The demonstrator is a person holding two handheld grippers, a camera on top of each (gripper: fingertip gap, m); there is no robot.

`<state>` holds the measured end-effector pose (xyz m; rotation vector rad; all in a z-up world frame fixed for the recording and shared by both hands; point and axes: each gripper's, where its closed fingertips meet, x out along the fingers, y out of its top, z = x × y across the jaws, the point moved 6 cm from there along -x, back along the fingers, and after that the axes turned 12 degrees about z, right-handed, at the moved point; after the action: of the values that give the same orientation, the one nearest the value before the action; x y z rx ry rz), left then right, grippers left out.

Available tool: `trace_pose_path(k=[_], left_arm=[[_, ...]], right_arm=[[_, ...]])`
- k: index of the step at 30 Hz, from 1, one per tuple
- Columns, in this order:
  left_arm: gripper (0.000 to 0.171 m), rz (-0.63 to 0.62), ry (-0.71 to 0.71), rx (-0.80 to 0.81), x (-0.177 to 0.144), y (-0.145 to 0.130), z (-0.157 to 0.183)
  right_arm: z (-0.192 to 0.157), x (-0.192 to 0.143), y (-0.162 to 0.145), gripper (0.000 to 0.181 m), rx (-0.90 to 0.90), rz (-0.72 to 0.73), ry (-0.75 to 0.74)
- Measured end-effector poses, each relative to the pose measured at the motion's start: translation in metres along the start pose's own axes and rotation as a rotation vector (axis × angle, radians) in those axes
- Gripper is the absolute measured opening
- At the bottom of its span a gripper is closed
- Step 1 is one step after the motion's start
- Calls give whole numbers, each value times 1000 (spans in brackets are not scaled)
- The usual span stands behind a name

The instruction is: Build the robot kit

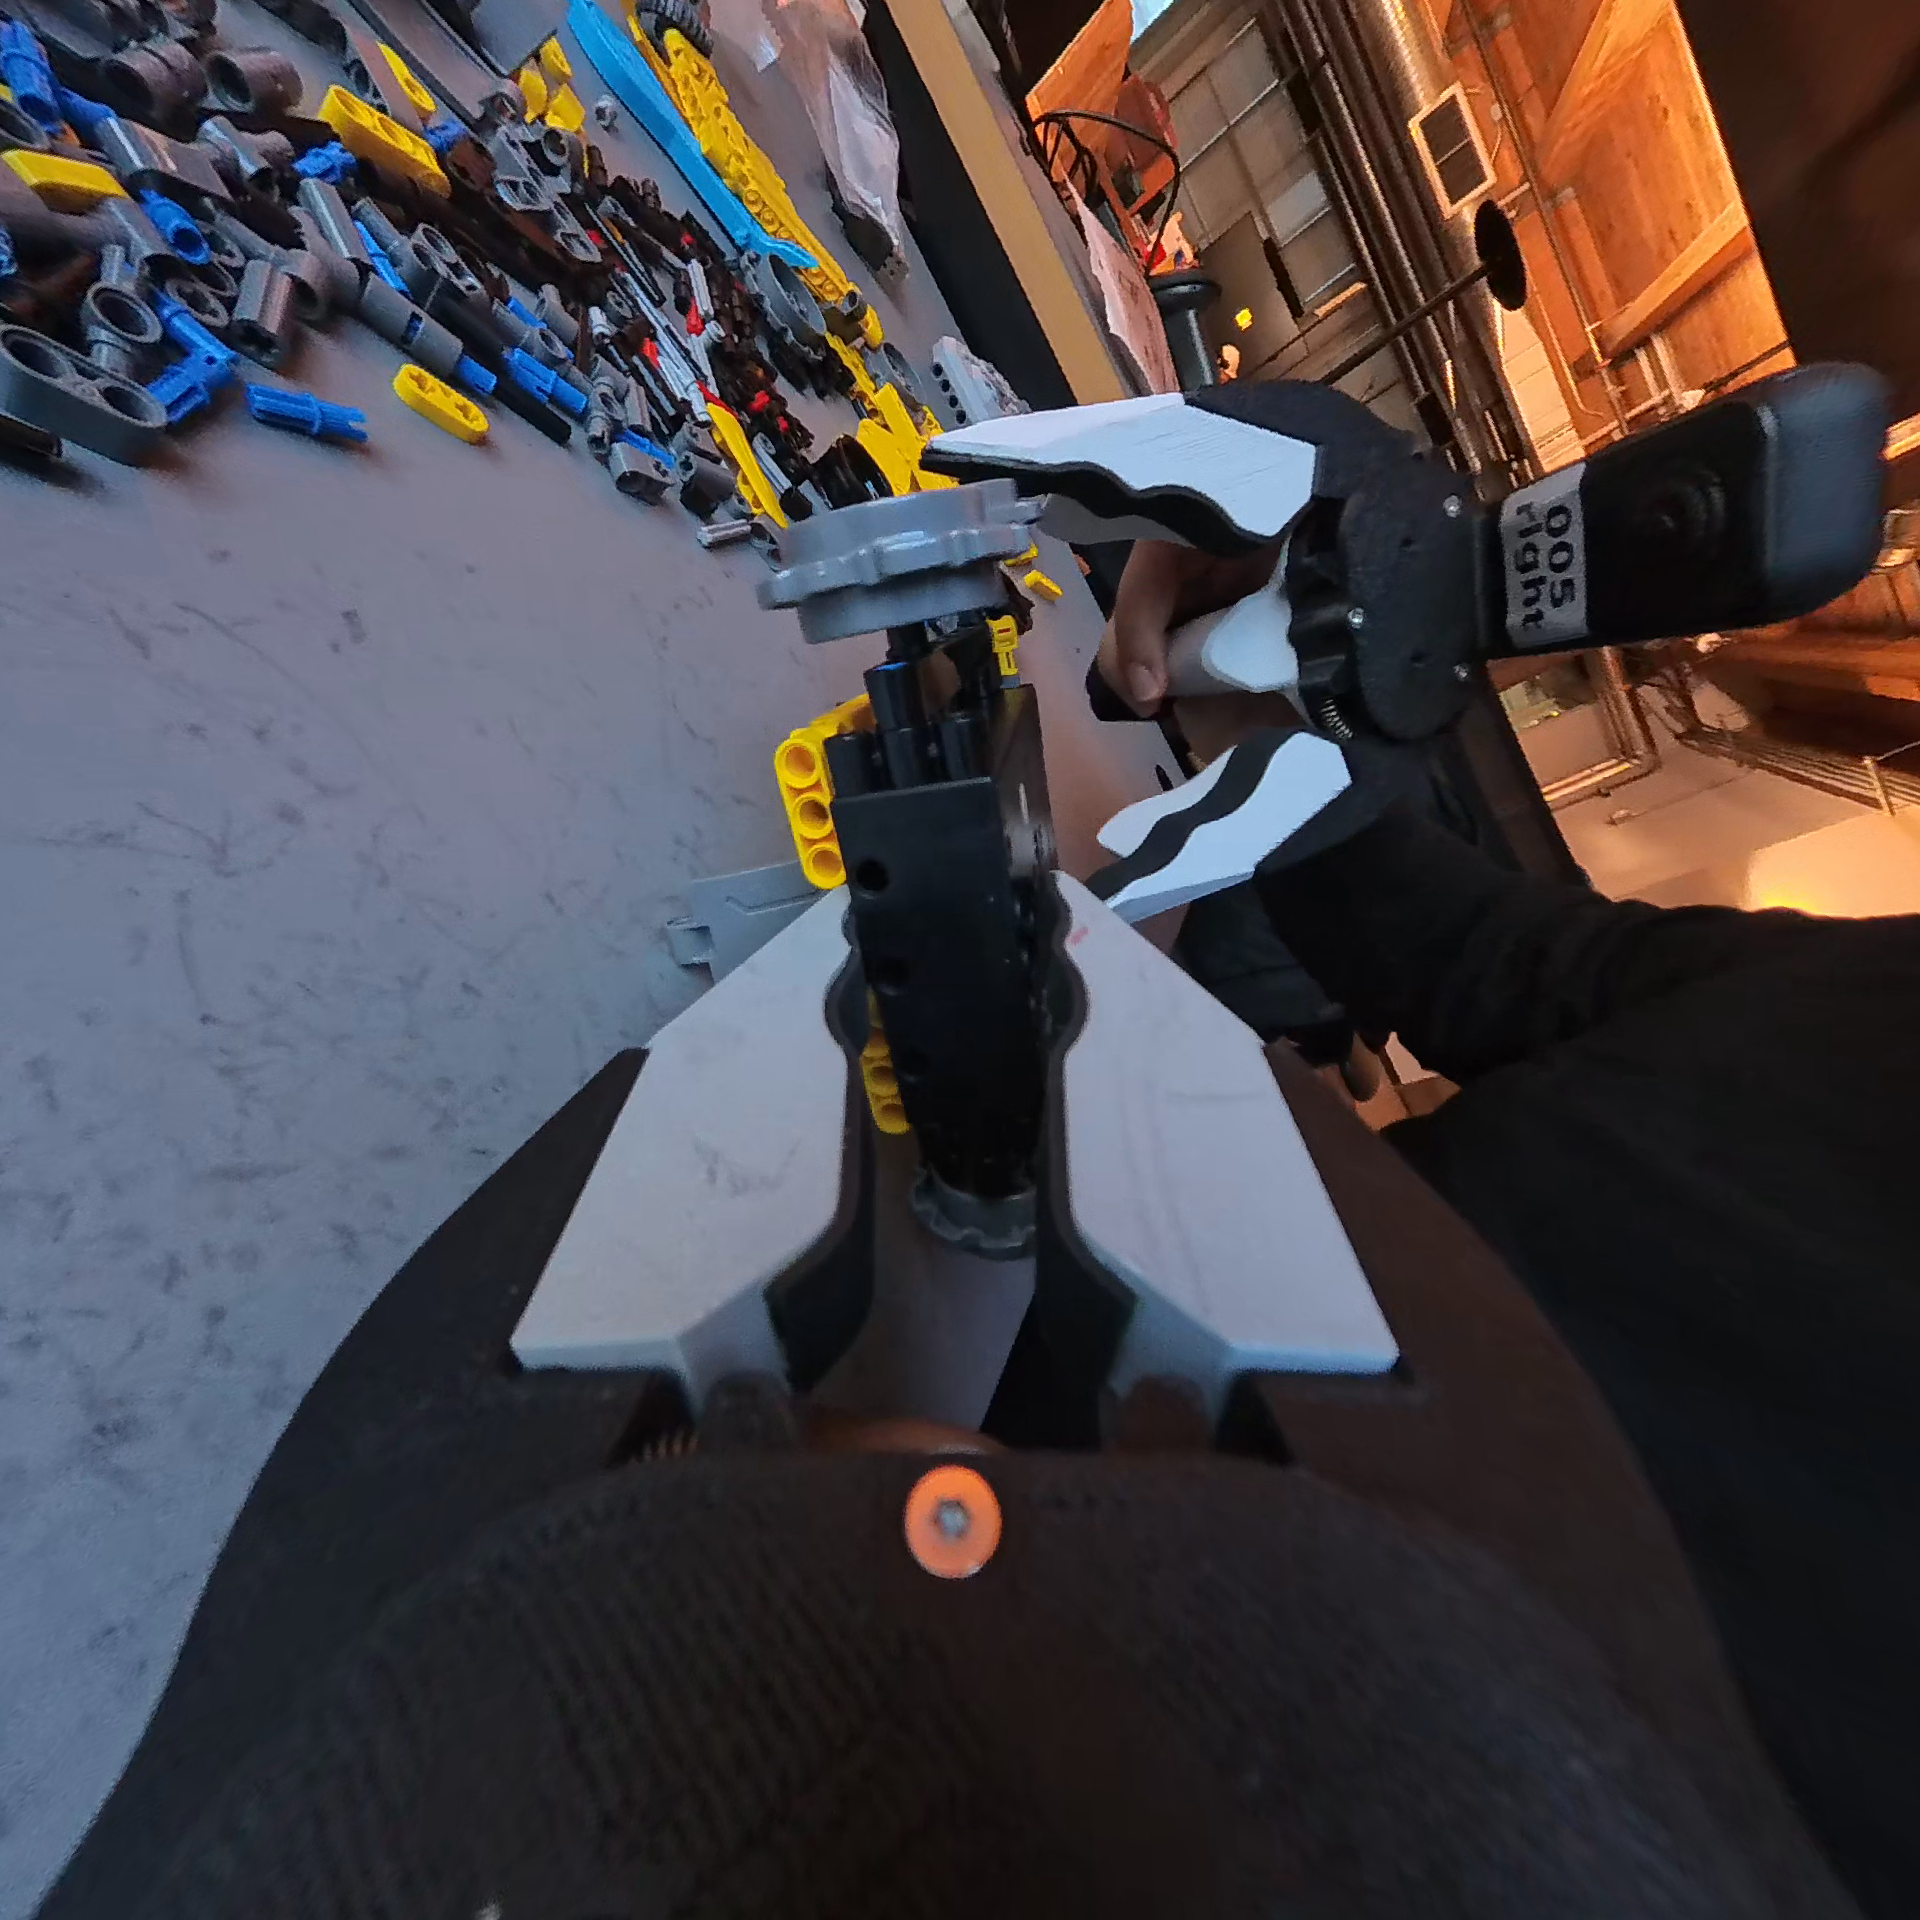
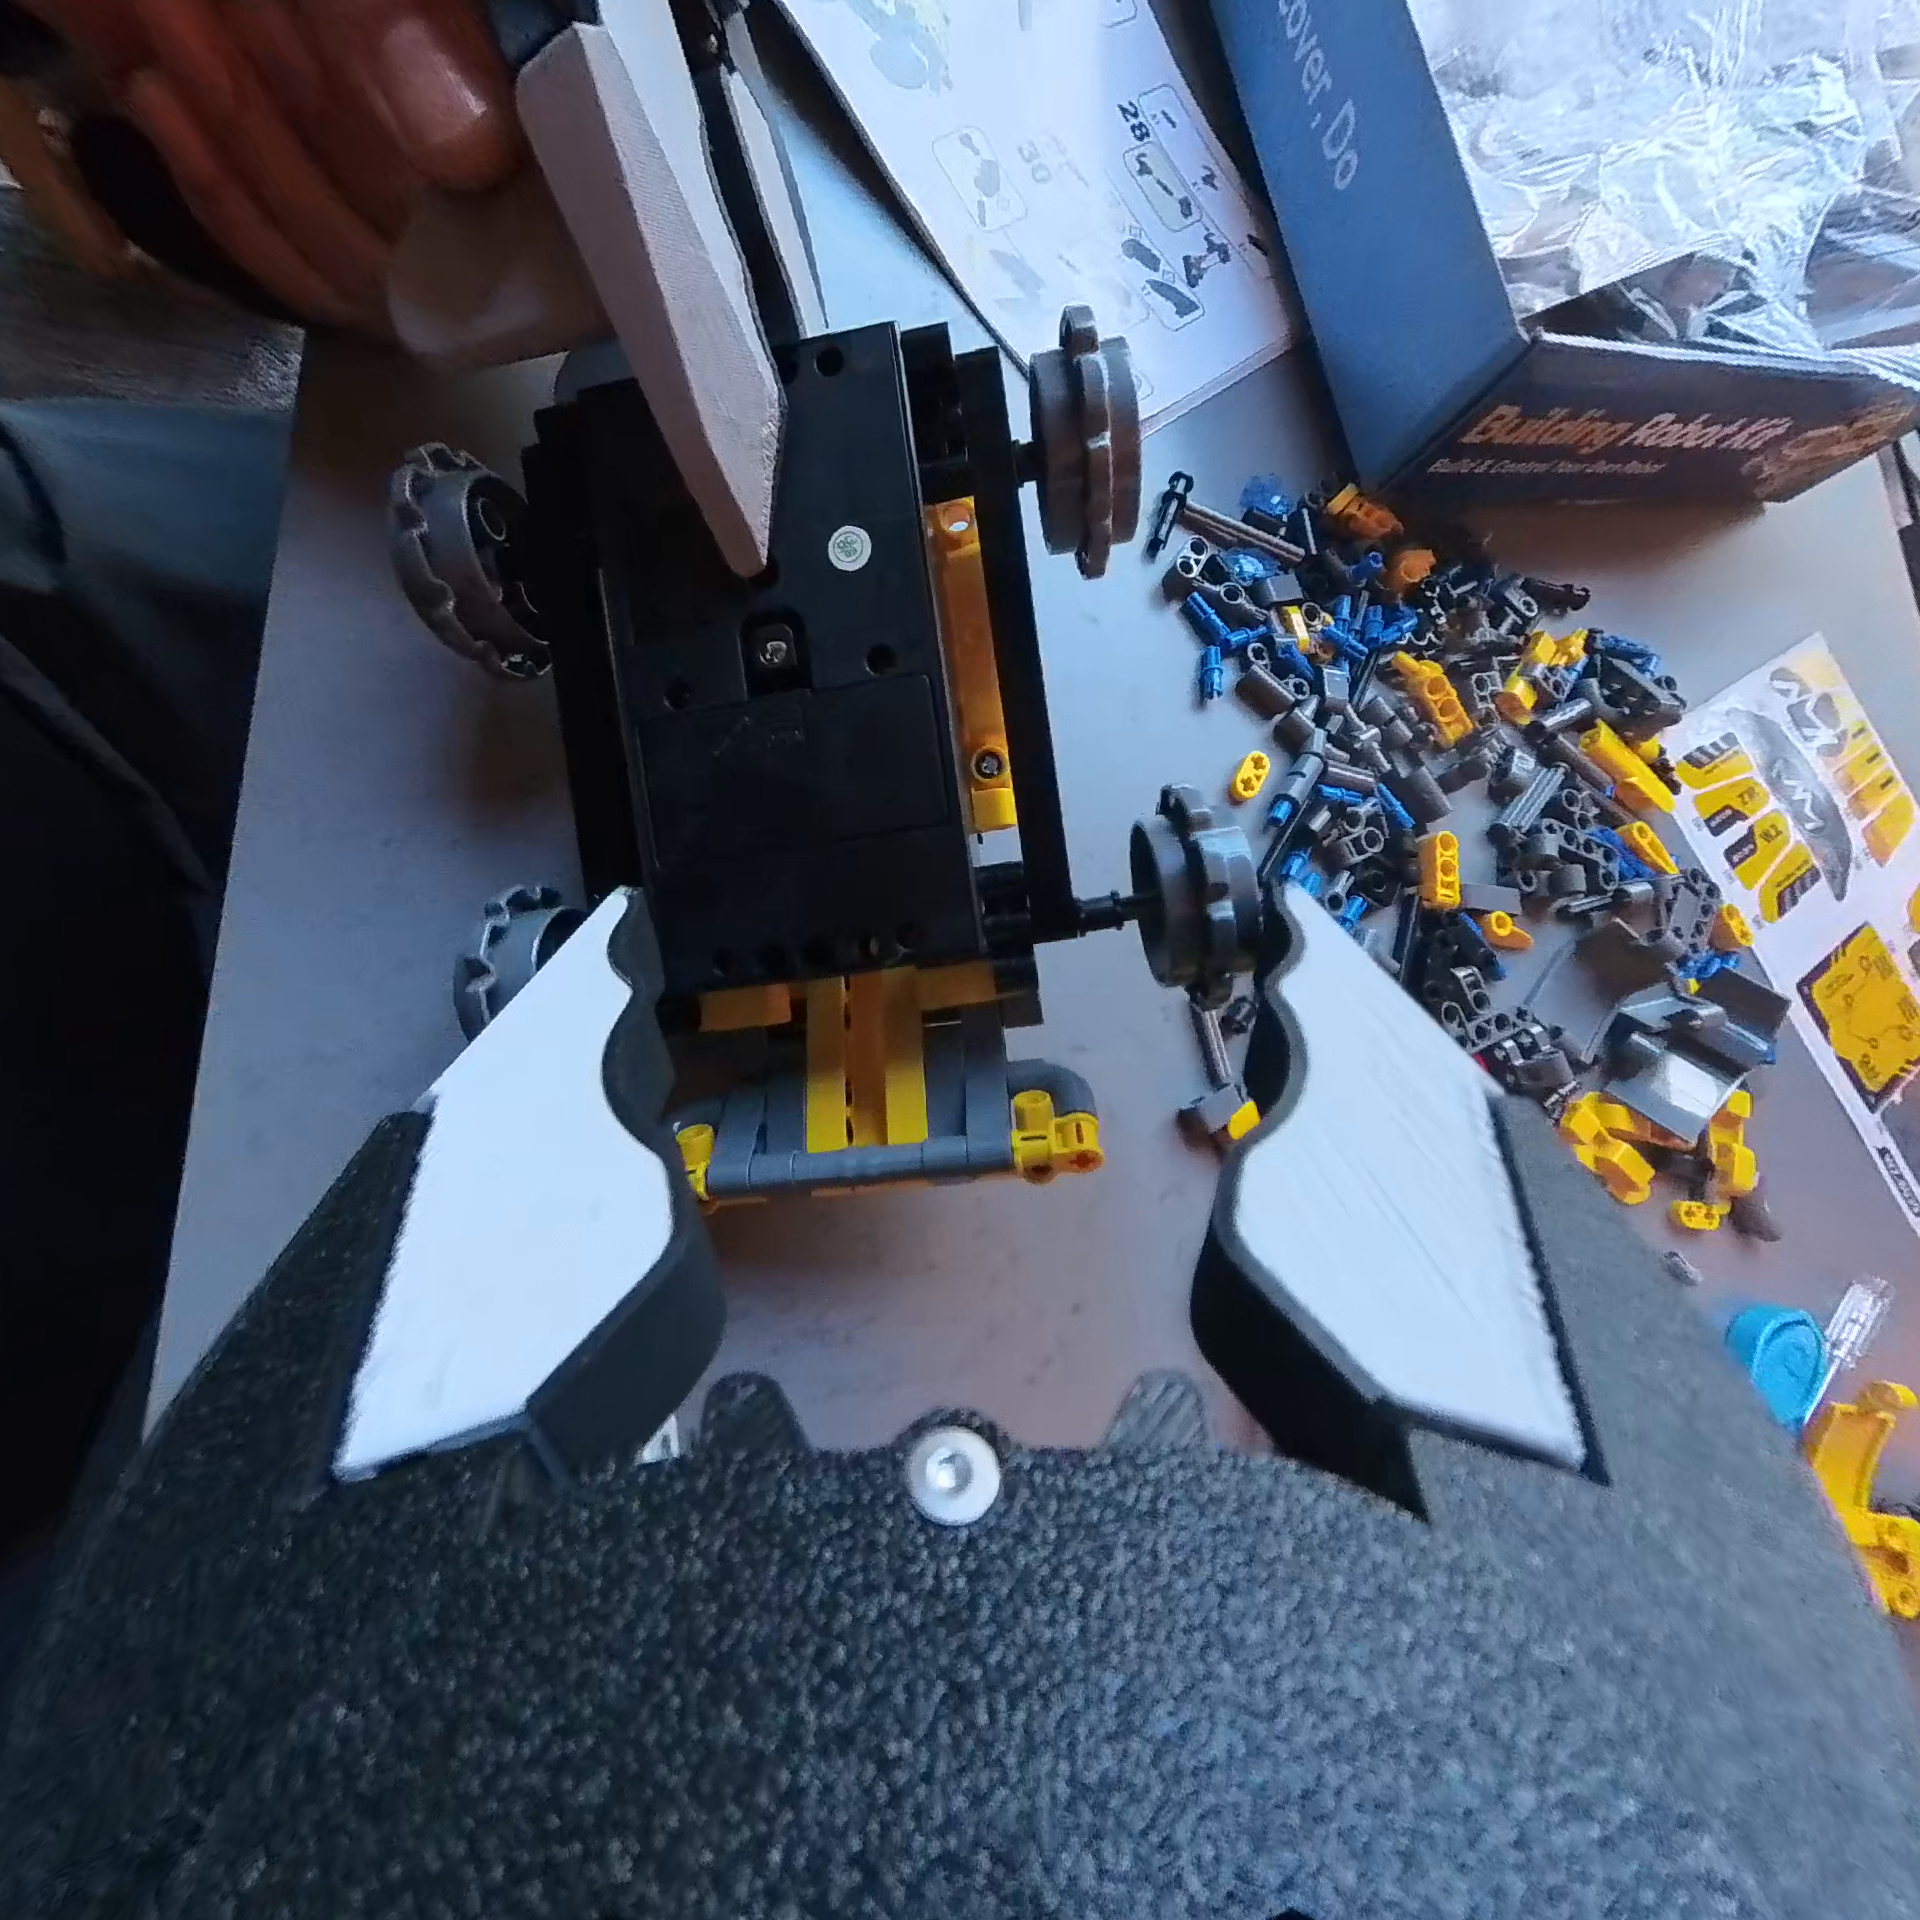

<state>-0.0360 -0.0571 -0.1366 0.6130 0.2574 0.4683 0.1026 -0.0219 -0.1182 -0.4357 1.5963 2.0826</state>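
A black and yellow brick-built vehicle chassis (image 1: 940,883) with grey toothed wheels is held off the grey table (image 1: 312,831). My left gripper (image 1: 951,935) is shut on the chassis body. In the right wrist view one left finger (image 2: 665,312) lies across the chassis (image 2: 790,675). My right gripper (image 2: 951,914) is open around the chassis's near end. One right fingertip (image 2: 1299,956) sits against a grey wheel (image 2: 1195,894) on a black axle. In the left wrist view the right gripper (image 1: 1013,665) is open, with its upper finger at that wheel (image 1: 894,561).
A spread of small loose black, grey, blue and yellow pieces (image 2: 1455,748) covers the table beside the chassis and also shows in the left wrist view (image 1: 416,260). A dark box with plastic bags (image 2: 1558,312), an instruction sheet (image 2: 1091,156) and a sticker sheet (image 2: 1808,831) lie beyond. Left tips to right tips: about 6 centimetres.
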Motion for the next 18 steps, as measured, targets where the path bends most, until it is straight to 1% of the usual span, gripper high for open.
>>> trace_pose_path(k=[3, 5, 6, 7, 9, 11, 13, 15, 16, 18], left_arm=[[28, 8, -6, -3, 1, 2, 0], [28, -3, -32, -34, 3, 3, 0], [27, 5, -29, -46, 2, 4, -2], [27, 14, -17, -36, 2, 4, -2], [27, 12, -19, -41, 2, 4, -2], [27, 3, -37, -28, 2, 5, -1], [27, -17, -47, -10, 3, 7, -1], [27, -9, -43, -38, 3, 10, -5], [26, 0, -40, -50, 3, 11, -6], [26, -4, -46, -43, 2, 10, -5]], right_arm=[[1, 0, 0, 111, -11, 18, 14], [-4, 1, 2, 107, -14, 29, 63], [-8, 3, 4, 105, -9, 31, 95], [-9, 4, 5, 104, -15, 29, 95], [-4, 3, 7, 107, -58, 26, 48], [-4, 4, 6, 109, -30, 26, 49], [-5, 1, 5, 111, -14, 57, 43], [-5, -3, 4, 108, 3, 83, 25], [-5, -4, 2, 110, 21, 79, 13], [-7, -4, 0, 122, 75, 72, -8]])
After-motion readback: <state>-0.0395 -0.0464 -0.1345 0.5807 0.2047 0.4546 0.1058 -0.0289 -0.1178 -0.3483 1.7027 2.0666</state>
